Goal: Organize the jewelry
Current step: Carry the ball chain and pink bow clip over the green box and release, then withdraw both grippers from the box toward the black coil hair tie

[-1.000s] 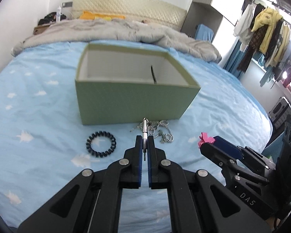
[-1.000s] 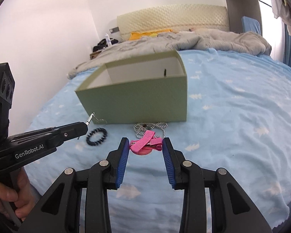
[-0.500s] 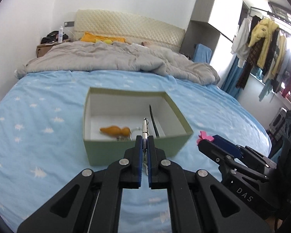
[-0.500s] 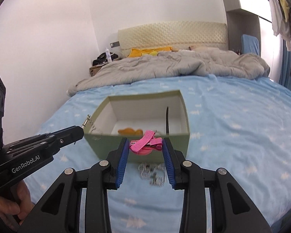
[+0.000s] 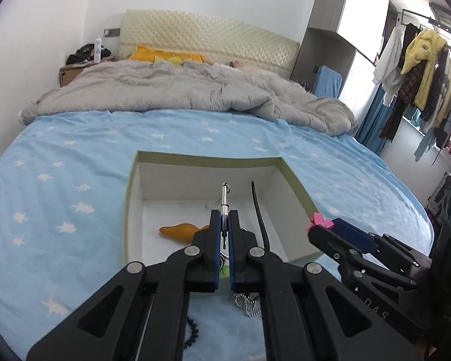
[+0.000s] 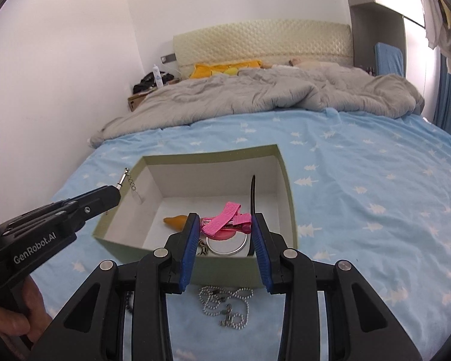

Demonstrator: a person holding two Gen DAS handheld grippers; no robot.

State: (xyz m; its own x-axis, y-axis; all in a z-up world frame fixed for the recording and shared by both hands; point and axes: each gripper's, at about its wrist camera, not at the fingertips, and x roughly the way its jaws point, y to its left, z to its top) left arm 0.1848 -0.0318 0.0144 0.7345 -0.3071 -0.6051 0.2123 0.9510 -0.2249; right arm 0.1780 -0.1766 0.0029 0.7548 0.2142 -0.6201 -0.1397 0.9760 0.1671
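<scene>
Pink bow clip [image 6: 225,219], light and stiff, sits pinched by the right gripper [image 6: 225,234] above the box [image 6: 288,198]; the left gripper [image 5: 224,231] fingers squeeze a thin slippery metal clasp [image 5: 224,195].

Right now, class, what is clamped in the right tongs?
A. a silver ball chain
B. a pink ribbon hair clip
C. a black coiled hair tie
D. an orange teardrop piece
B: the right tongs grip the pink ribbon hair clip above the open green box, while the ball chain lies on the sheet.
</scene>
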